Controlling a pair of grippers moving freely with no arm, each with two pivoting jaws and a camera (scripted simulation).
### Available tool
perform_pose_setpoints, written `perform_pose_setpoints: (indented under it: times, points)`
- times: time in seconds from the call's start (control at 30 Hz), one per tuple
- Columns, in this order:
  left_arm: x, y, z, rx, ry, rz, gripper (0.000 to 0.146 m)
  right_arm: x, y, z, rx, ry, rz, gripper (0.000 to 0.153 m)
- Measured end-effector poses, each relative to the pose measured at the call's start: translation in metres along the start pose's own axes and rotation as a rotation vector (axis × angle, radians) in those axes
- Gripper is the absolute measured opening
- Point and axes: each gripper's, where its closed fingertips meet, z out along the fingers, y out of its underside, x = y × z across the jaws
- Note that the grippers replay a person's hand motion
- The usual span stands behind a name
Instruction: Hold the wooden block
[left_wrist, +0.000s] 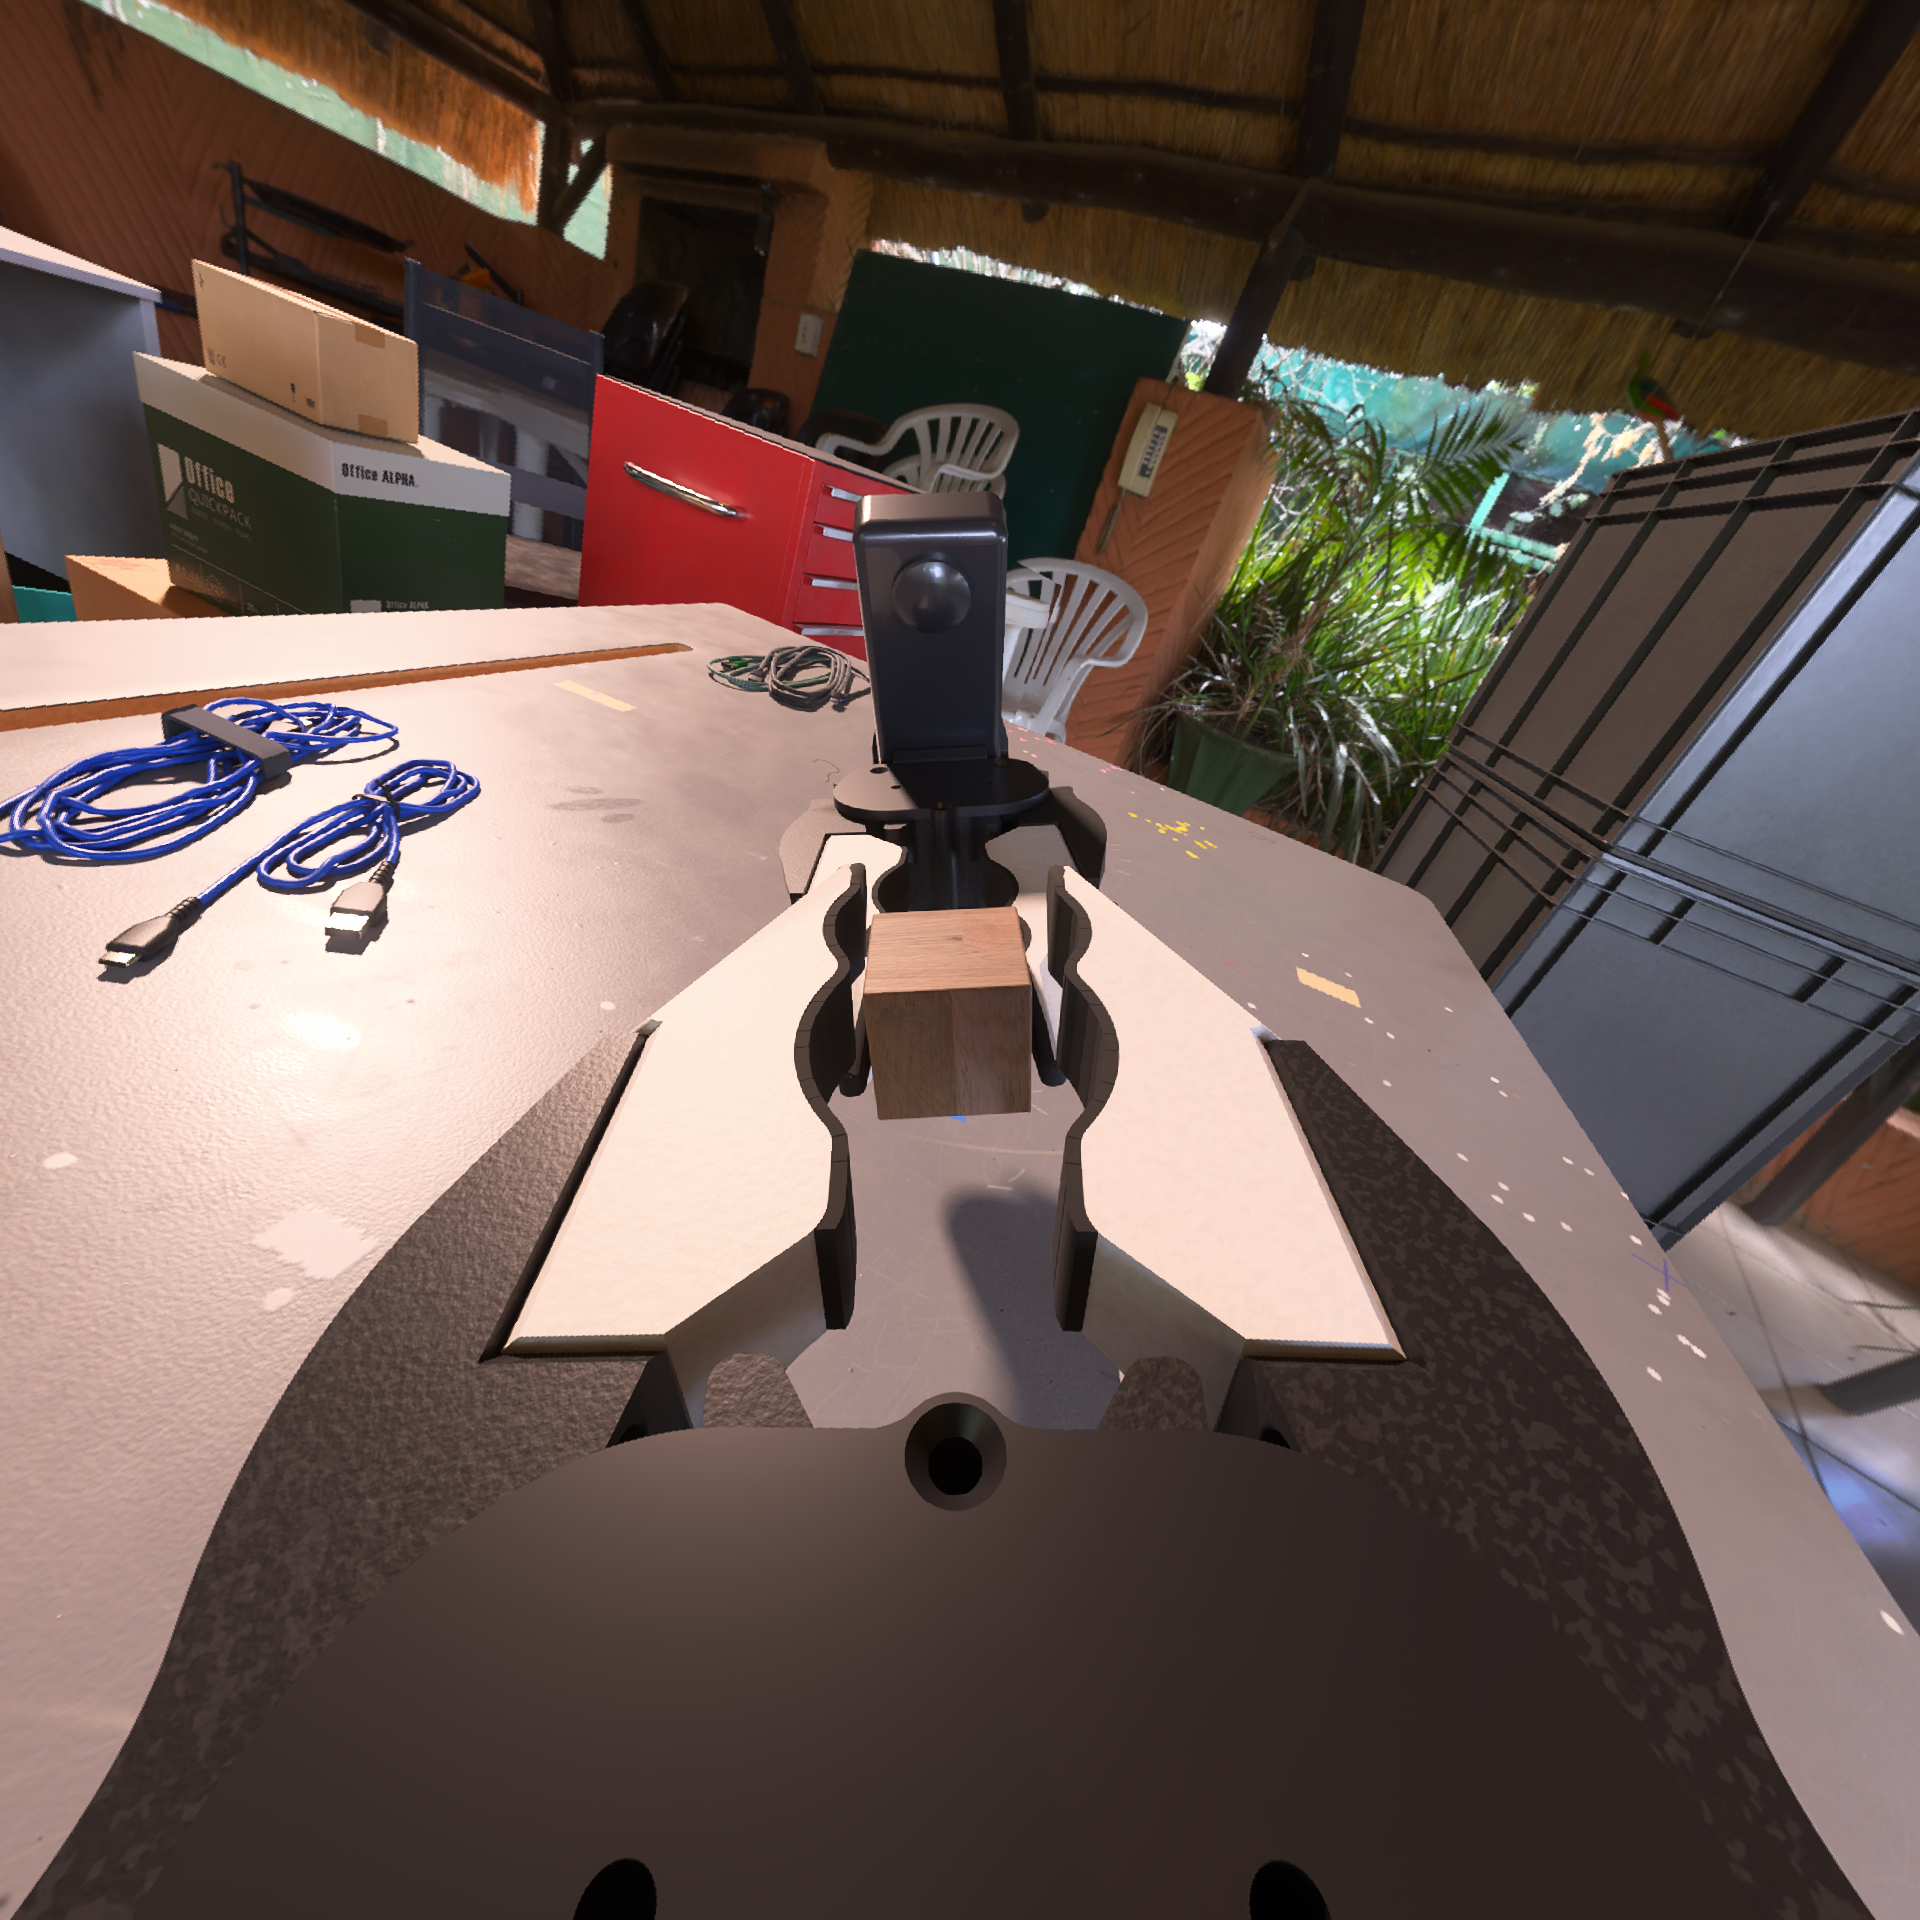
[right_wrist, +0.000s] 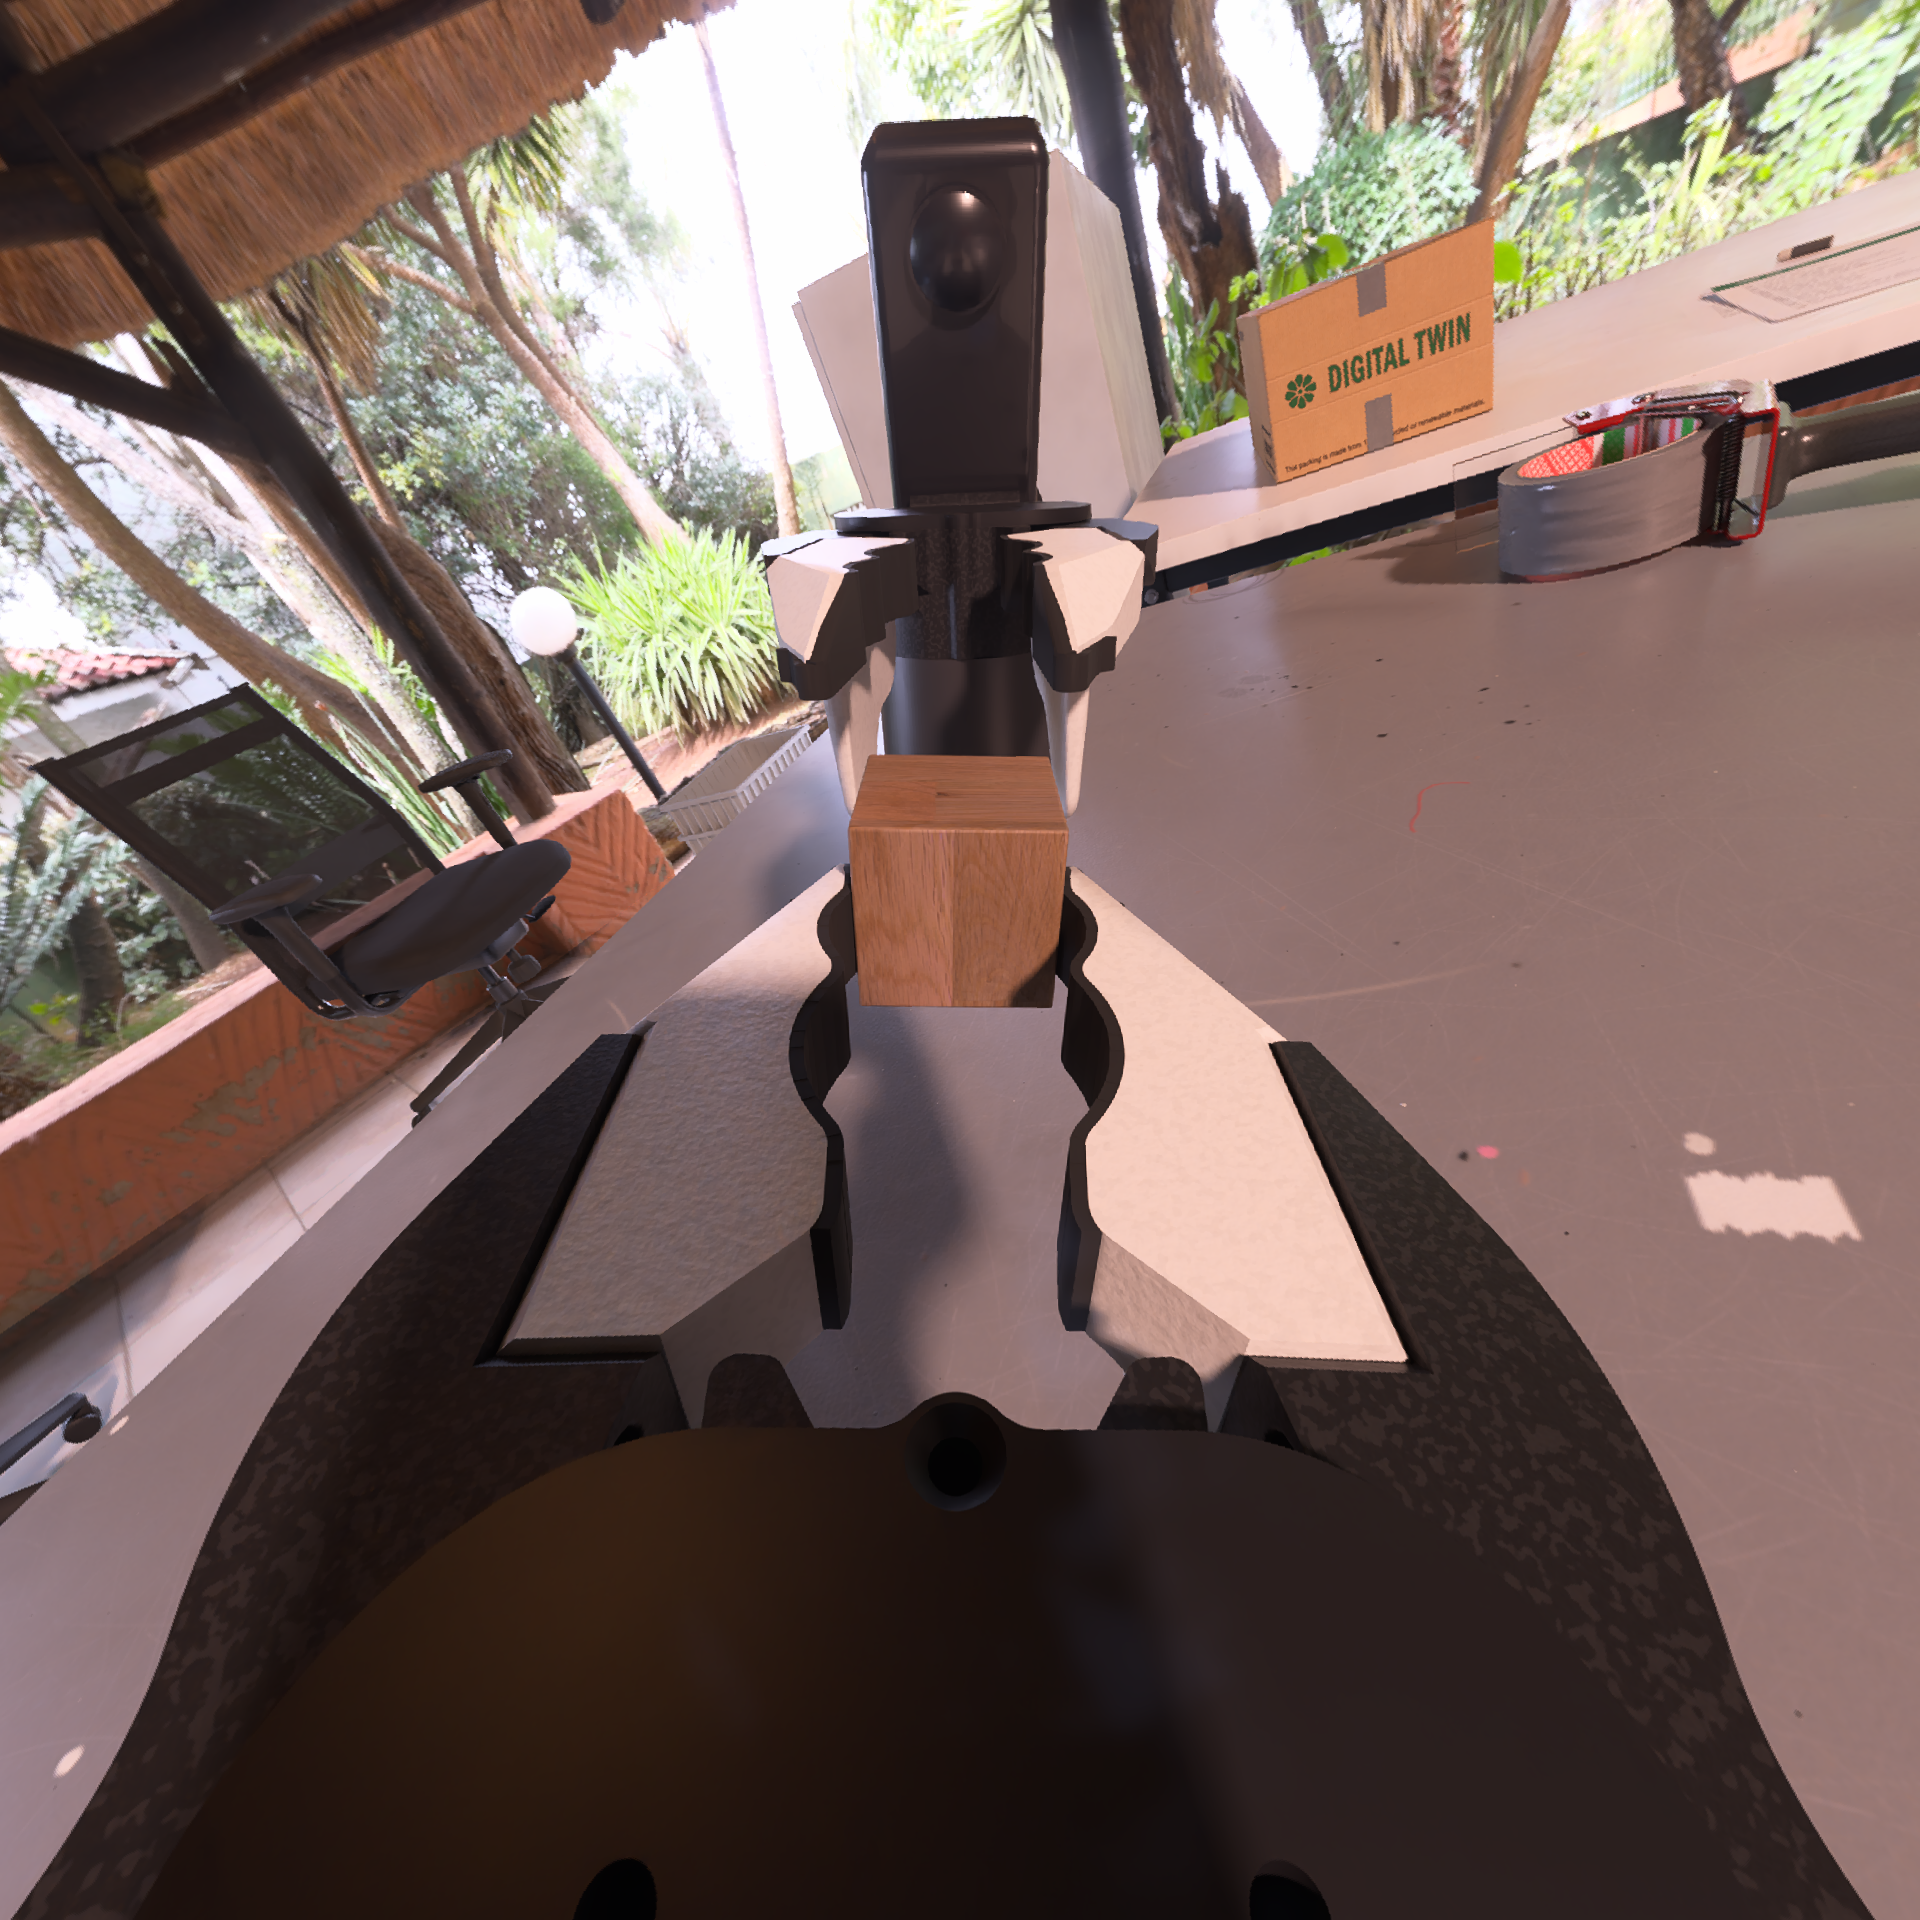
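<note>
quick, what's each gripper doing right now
Left gripper: shut on the wooden block, lifted off the table.
Right gripper: shut on the same wooden block, from the opposite side.

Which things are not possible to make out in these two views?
- Left wrist view: whether the left gripper presses the wooden block; the other gripper's dark fingers crowd the gaps.
- Right wrist view: the block's far face and the left gripper's fingertips, hidden behind the block.
- Right wrist view: the tape dispenser handle, cut off by the right edge.
</note>
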Motion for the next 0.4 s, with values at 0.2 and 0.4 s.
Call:
perform_pose_setpoints:
  times: [0.2,0.4]
  points:
    - [-0.002,-0.001,-0.001,0.005,-0.001,-0.010,0.034,0.001,-0.001,-0.001,0.010,0.002,0.004,0.037]
    - [-0.006,0.008,-0.002,-0.037,-0.027,-0.087,0.050,0.007,-0.014,-0.011,0.124,0.011,0.053,0.037]
